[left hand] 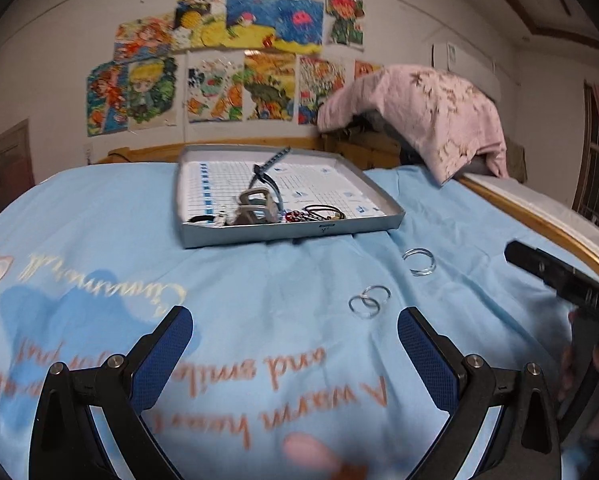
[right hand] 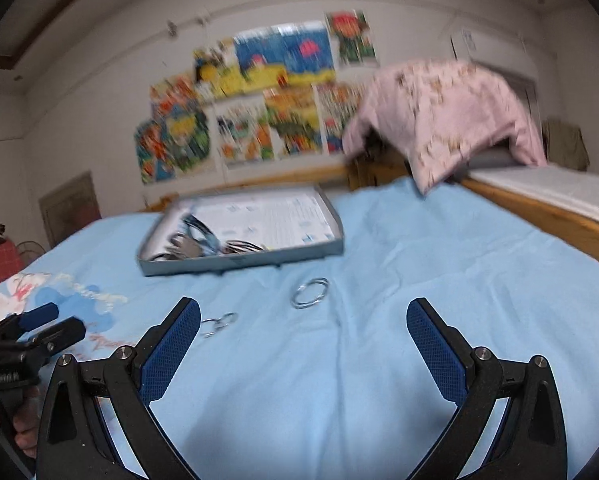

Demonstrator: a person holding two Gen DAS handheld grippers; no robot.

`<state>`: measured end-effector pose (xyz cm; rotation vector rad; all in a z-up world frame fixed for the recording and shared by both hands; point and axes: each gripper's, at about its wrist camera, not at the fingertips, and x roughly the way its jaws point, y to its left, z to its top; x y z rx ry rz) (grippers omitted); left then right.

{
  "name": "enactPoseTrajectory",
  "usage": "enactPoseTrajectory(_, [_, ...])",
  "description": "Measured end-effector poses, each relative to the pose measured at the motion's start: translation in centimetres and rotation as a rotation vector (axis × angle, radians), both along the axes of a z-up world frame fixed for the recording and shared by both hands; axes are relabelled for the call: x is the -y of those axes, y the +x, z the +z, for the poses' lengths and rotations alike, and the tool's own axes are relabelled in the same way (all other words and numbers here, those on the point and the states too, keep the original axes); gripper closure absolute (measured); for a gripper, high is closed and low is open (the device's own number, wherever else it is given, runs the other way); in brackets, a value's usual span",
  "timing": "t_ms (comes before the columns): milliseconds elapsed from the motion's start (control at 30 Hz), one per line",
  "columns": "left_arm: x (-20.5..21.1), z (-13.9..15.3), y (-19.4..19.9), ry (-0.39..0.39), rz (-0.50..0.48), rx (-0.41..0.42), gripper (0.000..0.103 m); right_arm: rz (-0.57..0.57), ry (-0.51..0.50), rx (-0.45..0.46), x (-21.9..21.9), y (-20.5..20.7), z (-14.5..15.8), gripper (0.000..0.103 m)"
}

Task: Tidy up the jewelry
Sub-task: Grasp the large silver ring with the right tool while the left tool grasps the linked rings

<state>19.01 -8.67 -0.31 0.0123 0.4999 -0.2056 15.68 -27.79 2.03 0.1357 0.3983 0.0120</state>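
Both grippers, left (left hand: 295, 344) and right (right hand: 303, 336), are hovering with fingers wide apart, gripping nothing. Two linked rings (left hand: 369, 301) are lying on the blue sheet (left hand: 259, 280) just above centre frame, a larger bangle (left hand: 418, 262) farther upper right, and the tray (left hand: 291, 234) beyond.

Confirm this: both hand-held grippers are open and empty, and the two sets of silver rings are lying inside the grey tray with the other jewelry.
One thing is wrong: the small linked rings and the larger silver rings lie on the blue bedsheet, in front of the grey tray, not inside it, as the left wrist view shows. The left hand-held gripper and right hand-held gripper are open and empty.
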Motion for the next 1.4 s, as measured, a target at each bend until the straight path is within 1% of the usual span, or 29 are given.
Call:
enactPoseTrajectory(100, [1.1,-0.4,2.5,0.013,-0.039,-0.038,0.000,0.045,0.069,-0.090,2.0,4.5,-0.2,0.002])
enactPoseTrajectory(167, [1.7,-0.9,4.0,-0.002,-0.084,-0.080,0.000,0.062,0.061,-0.116,2.6,6.5,-0.4,0.002])
enactPoseTrajectory(200, [1.9,-1.2,4.6,-0.019,-0.104,-0.102,0.003,0.076,0.052,-0.130,2.9,7.6,-0.4,0.002])
enactPoseTrajectory(233, [1.9,-1.5,5.5,-0.046,-0.127,-0.139,0.009,0.094,0.052,-0.150,3.0,8.6,-0.6,0.002])
enactPoseTrajectory(267, [1.9,-1.8,6.1,-0.060,-0.140,-0.169,0.013,0.097,0.061,-0.175,3.3,9.6,-0.8,0.002])
enactPoseTrajectory(300, [2.0,-2.1,6.6,-0.068,-0.154,-0.195,0.020,0.096,0.077,-0.183,3.5,10.3,-1.0,0.002])
enactPoseTrajectory(333, [2.2,-2.3,6.9,-0.065,-0.163,-0.203,0.027,0.103,0.100,-0.185,3.7,10.8,-1.2,0.002])
enactPoseTrajectory(367, [2.4,-2.6,7.1,-0.053,-0.175,-0.208,0.028,0.110,0.123,-0.185,3.8,11.4,-1.6,0.003])
enactPoseTrajectory(400, [2.6,-2.8,7.2,-0.044,-0.188,-0.213,0.031,0.110,0.128,-0.184,3.7,11.8,-2.0,0.009])
enactPoseTrajectory(433, [2.9,-3.1,7.2,-0.038,-0.211,-0.220,0.037,0.117,0.129,-0.183,3.5,12.1,-2.2,0.022])
enactPoseTrajectory(467, [3.2,-3.2,7.2,-0.034,-0.226,-0.223,0.039,0.126,0.124,-0.187,3.2,12.6,-2.5,0.030])
enactPoseTrajectory(500, [3.5,-3.2,7.1,-0.027,-0.242,-0.224,0.043,0.134,0.116,-0.197,2.7,13.0,-2.9,0.041])
enactPoseTrajectory(533, [3.8,-3.3,7.0,-0.019,-0.258,-0.225,0.047,0.145,0.111,-0.206,2.4,13.4,-3.2,0.047])
enactPoseTrajectory(567, [4.3,-3.5,7.0,-0.008,-0.273,-0.229,0.048,0.153,0.102,-0.217,2.0,13.7,-3.5,0.049])
enactPoseTrajectory(633, [4.8,-3.8,7.0,0.014,-0.287,-0.246,0.057,0.175,0.082,-0.237,1.1,14.2,-4.2,0.056])
enactPoseTrajectory(667, [5.2,-4.1,7.2,0.028,-0.292,-0.262,0.060,0.182,0.074,-0.250,0.8,14.4,-4.5,0.059])
enactPoseTrajectory(700, [5.4,-4.4,7.2,0.042,-0.290,-0.275,0.061,0.186,0.066,-0.262,0.5,14.6,-4.8,0.063])
enactPoseTrajectory(733, [5.6,-4.8,7.4,0.057,-0.283,-0.290,0.061,0.188,0.061,-0.272,0.3,14.7,-5.2,0.065])
enactPoseTrajectory(800, [5.8,-5.5,7.8,0.076,-0.268,-0.322,0.061,0.187,0.066,-0.294,0.3,15.0,-5.8,0.065])
enactPoseTrajectory(900, [5.6,-5.6,7.7,0.067,-0.265,-0.331,0.061,0.179,0.106,-0.340,1.0,15.7,-7.1,0.065])
enactPoseTrajectory(1067, [5.6,-5.7,7.7,0.071,-0.269,-0.335,0.062,0.179,0.148,-0.334,1.1,16.0,-7.8,0.066])
enactPoseTrajectory(1133, [5.4,-5.8,8.0,0.060,-0.267,-0.344,0.063,0.178,0.146,-0.334,0.6,16.3,-8.1,0.077])
enactPoseTrajectory(1233, [5.3,-5.8,8.4,0.041,-0.267,-0.362,0.063,0.164,0.136,-0.339,0.4,16.2,-8.7,0.082])
enactPoseTrajectory(1367, [5.5,-5.7,9.0,0.036,-0.269,-0.367,0.063,0.160,0.130,-0.337,0.3,15.8,-9.1,0.084])
enactPoseTrajectory(1400, [5.7,-5.7,9.1,0.035,-0.270,-0.367,0.065,0.159,0.129,-0.334,0.4,15.7,-9.1,0.085])
